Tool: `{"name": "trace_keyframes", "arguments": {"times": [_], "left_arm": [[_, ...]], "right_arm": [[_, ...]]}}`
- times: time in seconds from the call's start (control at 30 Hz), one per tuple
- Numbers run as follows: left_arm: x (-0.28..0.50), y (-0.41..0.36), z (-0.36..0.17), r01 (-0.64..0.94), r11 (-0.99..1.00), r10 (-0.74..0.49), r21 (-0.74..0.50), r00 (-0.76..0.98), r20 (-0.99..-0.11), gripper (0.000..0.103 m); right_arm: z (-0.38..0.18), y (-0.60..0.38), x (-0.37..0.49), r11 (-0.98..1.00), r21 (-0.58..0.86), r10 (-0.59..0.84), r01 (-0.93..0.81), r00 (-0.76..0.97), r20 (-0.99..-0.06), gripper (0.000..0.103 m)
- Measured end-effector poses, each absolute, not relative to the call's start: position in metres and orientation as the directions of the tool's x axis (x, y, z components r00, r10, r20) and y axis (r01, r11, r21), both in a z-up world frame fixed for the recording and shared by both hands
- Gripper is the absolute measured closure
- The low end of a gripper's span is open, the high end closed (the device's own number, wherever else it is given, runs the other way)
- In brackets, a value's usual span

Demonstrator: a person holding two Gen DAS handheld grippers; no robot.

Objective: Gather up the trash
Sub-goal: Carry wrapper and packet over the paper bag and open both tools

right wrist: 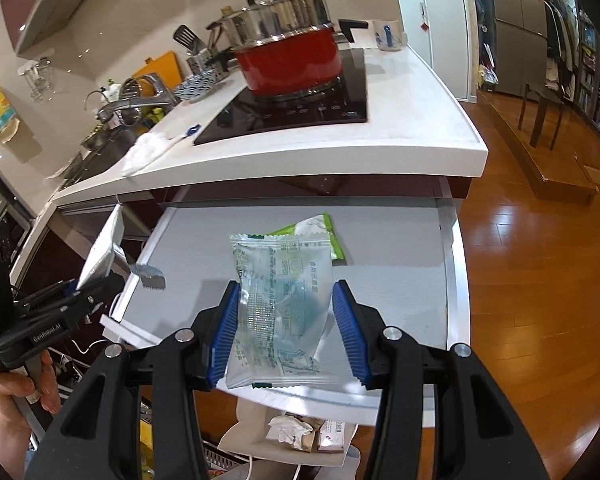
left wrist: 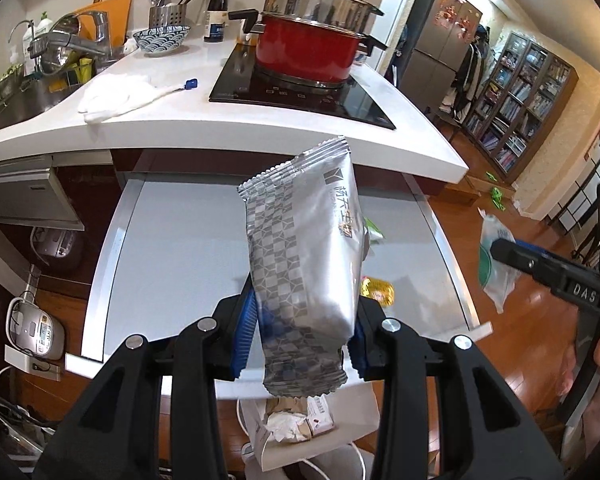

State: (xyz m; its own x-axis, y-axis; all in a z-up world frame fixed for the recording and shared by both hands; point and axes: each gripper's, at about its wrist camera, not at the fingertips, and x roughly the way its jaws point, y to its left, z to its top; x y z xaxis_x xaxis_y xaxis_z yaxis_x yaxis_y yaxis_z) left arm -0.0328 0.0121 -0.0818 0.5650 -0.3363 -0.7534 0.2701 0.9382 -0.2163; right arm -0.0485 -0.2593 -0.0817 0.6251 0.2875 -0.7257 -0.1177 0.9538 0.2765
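Observation:
My left gripper [left wrist: 300,328] is shut on a silver patterned snack wrapper [left wrist: 304,264] and holds it upright above the pull-out grey shelf [left wrist: 172,248]. My right gripper [right wrist: 286,328] is shut on a clear plastic wrapper with green print [right wrist: 278,312], held just above the shelf's front edge. A green wrapper [right wrist: 334,236] lies on the shelf behind it. A small yellow wrapper [left wrist: 378,290] lies on the shelf right of the silver one. A white paper bag of trash [right wrist: 296,436] stands on the floor below the shelf, also in the left wrist view [left wrist: 300,428].
The white counter [left wrist: 236,124] above holds an induction hob [left wrist: 300,92] with a red pot [left wrist: 308,52], a white cloth [left wrist: 116,94] and a bowl [left wrist: 162,40]. The sink [left wrist: 28,92] is at left. Rice cookers [left wrist: 36,328] stand low left. Wood floor [right wrist: 540,280] lies at right.

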Motion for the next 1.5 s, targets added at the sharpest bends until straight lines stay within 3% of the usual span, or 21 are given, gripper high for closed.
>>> {"name": "trace_keyframes", "arguments": {"times": [0.8, 1.5], "left_arm": [[-0.119, -0.011, -0.127, 0.447, 0.888, -0.304, -0.111, 0.389, -0.87, 0.064], [-0.137, -0.032, -0.227, 0.543, 0.834, -0.221, -0.103, 0.156, -0.963, 0.064]], "right_arm": [[-0.113, -0.236, -0.118, 0.938, 0.279, 0.345, -0.205, 0.482, -0.805, 0.056], [-0.223, -0.209, -0.13, 0.94, 0.258, 0.31, -0.222, 0.247, -0.918, 0.056]]}}
